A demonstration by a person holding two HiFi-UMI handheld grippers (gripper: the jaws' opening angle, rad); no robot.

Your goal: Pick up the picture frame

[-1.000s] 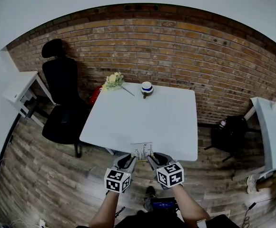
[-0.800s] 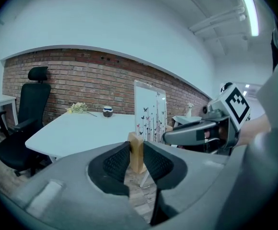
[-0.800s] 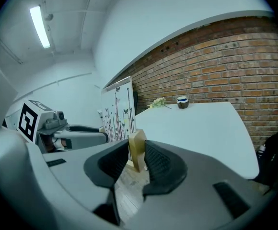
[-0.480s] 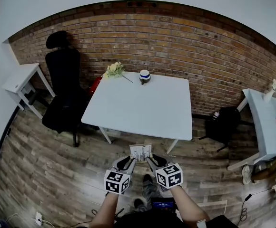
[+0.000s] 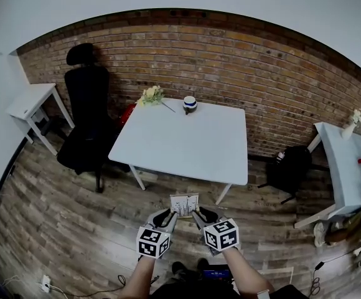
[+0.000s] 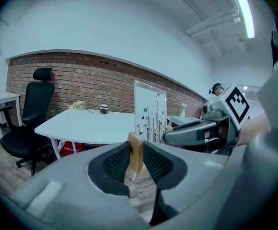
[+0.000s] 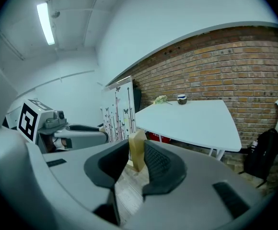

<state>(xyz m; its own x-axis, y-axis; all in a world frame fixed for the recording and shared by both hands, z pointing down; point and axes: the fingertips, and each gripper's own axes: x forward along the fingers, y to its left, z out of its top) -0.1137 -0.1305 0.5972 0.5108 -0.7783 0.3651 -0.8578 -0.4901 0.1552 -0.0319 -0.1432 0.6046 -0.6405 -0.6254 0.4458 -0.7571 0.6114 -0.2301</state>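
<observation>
The picture frame (image 5: 184, 204), a white panel printed with thin stems and butterflies in a light wooden border, hangs upright over the wooden floor in front of the white table (image 5: 225, 159). My left gripper (image 5: 166, 217) is shut on its left wooden edge (image 6: 136, 153). My right gripper (image 5: 203, 215) is shut on its right wooden edge (image 7: 137, 150). In the left gripper view the frame's face (image 6: 150, 113) rises above the jaws, with the right gripper (image 6: 196, 133) beside it. In the right gripper view the frame's face (image 7: 118, 110) shows, and the left gripper (image 7: 79, 135) is at the left.
A bunch of flowers (image 5: 150, 95) and a small cup (image 5: 190, 104) lie at the table's far edge by the brick wall. A black office chair (image 5: 87, 126) stands left of the table, a dark backpack (image 5: 287, 167) right of it. Small white tables (image 5: 28, 101) (image 5: 345, 167) flank the room.
Both grippers have drawn back from the table with the frame between them. The frame was over the table's near edge and now hangs over the floor.
</observation>
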